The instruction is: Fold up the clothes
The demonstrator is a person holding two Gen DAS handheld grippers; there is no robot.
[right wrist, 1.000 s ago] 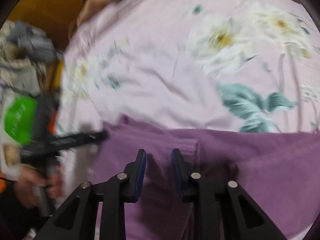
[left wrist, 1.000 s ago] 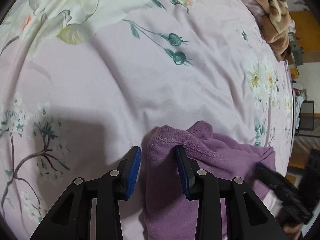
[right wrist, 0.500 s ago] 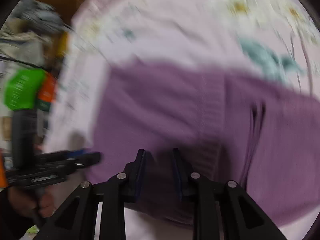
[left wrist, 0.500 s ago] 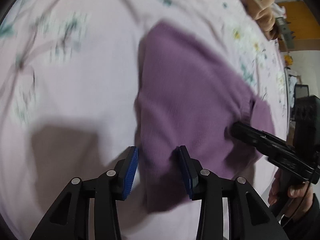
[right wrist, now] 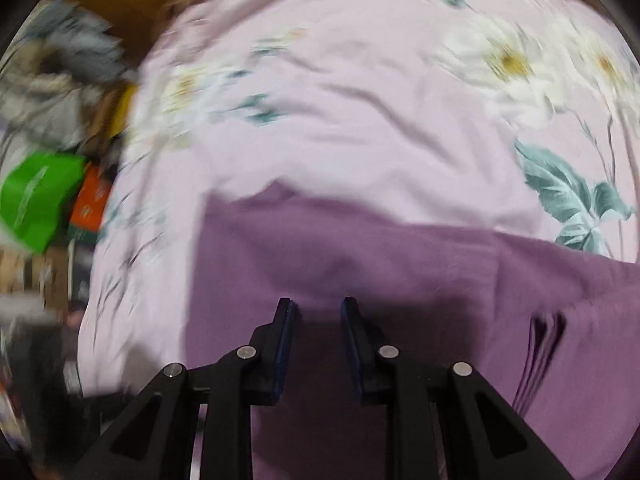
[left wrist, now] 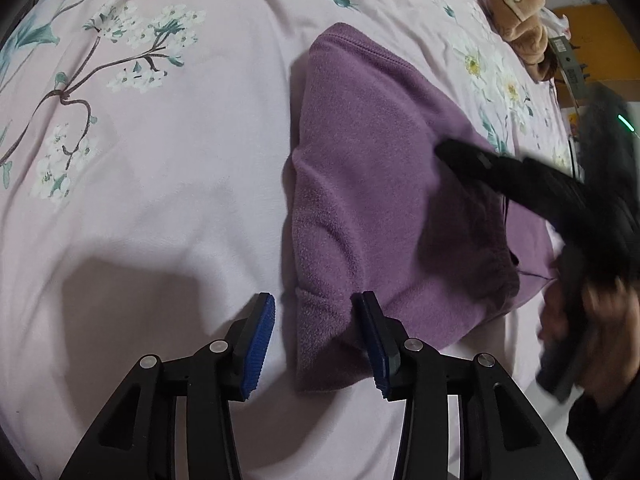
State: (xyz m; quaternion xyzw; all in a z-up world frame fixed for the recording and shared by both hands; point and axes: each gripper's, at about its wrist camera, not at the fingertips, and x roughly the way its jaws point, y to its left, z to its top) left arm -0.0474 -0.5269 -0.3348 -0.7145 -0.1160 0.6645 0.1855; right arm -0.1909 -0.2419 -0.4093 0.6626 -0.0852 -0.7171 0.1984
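Two black tongs over a folded purple fleece garment (left wrist: pixel 372 184): left gripper (left wrist: pixel 316 344) widening, unclenched, straddling its near corner; right gripper (right wrist: pixel 318 344) narrowing, unclenched above the cloth.

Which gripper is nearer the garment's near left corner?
Left. The left gripper straddles that corner of the purple garment, jaws opening. The right gripper is over its far right part.

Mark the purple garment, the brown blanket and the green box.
purple garment (left wrist: pixel 372 184), left wrist view, middle of the folded top layer
brown blanket (left wrist: pixel 516 8), left wrist view, its bunched folds
green box (right wrist: pixel 38 204), right wrist view, its front face
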